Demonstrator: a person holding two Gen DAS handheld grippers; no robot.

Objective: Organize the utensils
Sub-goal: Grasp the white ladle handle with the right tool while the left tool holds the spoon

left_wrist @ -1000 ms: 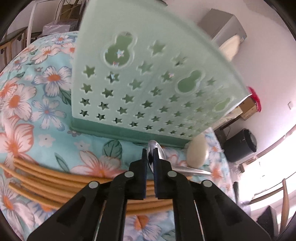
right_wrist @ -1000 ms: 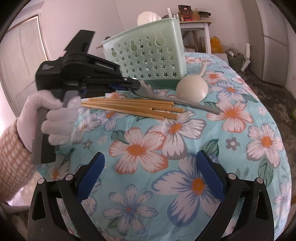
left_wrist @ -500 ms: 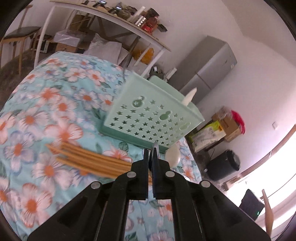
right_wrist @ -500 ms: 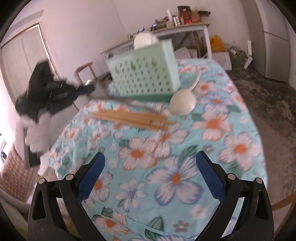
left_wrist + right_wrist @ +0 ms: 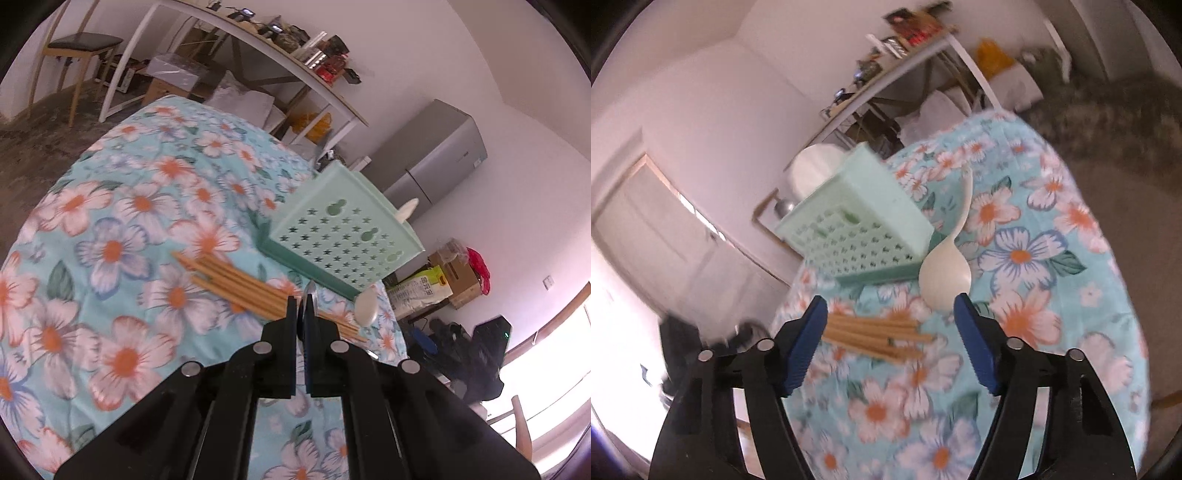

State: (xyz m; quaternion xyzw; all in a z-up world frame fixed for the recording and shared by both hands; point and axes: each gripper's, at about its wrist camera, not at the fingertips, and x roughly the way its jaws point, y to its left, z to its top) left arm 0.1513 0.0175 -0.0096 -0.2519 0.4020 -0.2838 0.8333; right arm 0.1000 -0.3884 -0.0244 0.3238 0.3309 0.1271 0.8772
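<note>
My left gripper [image 5: 302, 306] is clamped tight on the metal spoon [image 5: 309, 295], whose thin edge pokes up between the closed pads, its tip just short of the mint basket's [image 5: 347, 236] lower corner in my view. That basket stands ahead and to the right of these jaws, its star-punched wall facing me and its open mouth tilted away toward the fridge, so I judge the spoon has to go up and over the near rim before it can drop in. A pale handle [image 5: 406, 211] already juts from the far side of the basket. Over on my right gripper [image 5: 890, 314], the blue pads stand apart with nothing between them; those jaws have just been narrowing from full spread, and they frame the chopstick bundle [image 5: 879, 334] below. The bundle's long axis runs across the gap, roughly from pad to pad, so I'd want to roll the wrist before closing, or I'll pinch them end to end. The white ladle [image 5: 945, 277] lies just beyond the right pad, bowl toward me, handle running back along the basket's side. The right hand is plainly nearer the chopsticks; the left owns the basket approach. The flowered tablecloth [image 5: 1052, 266] gives open room to the right; its edge falls away close behind the basket.
</note>
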